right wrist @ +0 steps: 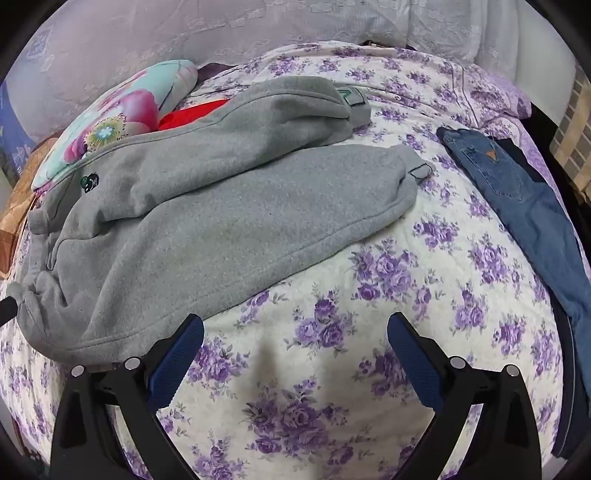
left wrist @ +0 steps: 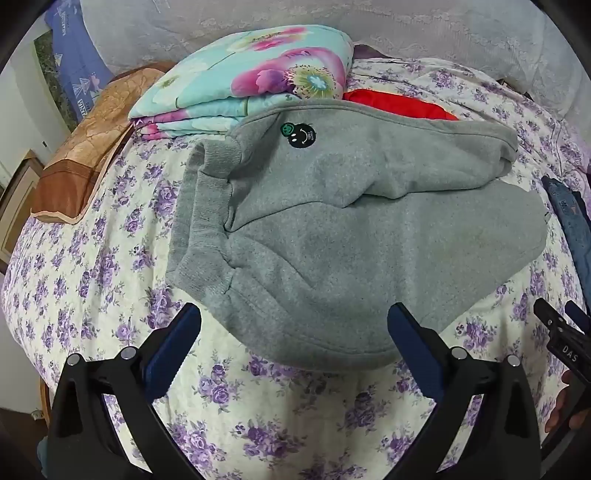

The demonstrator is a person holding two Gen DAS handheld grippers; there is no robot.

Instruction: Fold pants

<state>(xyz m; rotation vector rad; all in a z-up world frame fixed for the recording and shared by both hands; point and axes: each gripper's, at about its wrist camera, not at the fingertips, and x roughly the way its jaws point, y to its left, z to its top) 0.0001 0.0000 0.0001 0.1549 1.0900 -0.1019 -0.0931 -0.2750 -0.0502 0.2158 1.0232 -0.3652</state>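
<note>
Grey fleece pants (left wrist: pixel 351 236) lie spread on the flowered bedspread (left wrist: pixel 92 280), waistband to the left, a round black smiley patch (left wrist: pixel 298 135) near the top. In the right wrist view the two legs of the pants (right wrist: pixel 229 218) run to the right, one lying partly over the other, cuffs at the far end. My left gripper (left wrist: pixel 295 325) hovers open above the near hem of the pants, with nothing between its blue pads. My right gripper (right wrist: pixel 295 332) is open over bare bedspread, just right of the pants' near edge. The right gripper's body (left wrist: pixel 565 339) shows at the edge of the left wrist view.
A folded floral quilt (left wrist: pixel 251 85) and a red cloth (left wrist: pixel 399 105) lie behind the pants. Blue jeans (right wrist: pixel 532 206) rest along the bed's right side. A brown pillow (left wrist: pixel 88 147) sits at the left edge. A pale lace curtain (right wrist: pixel 184 33) hangs behind the bed.
</note>
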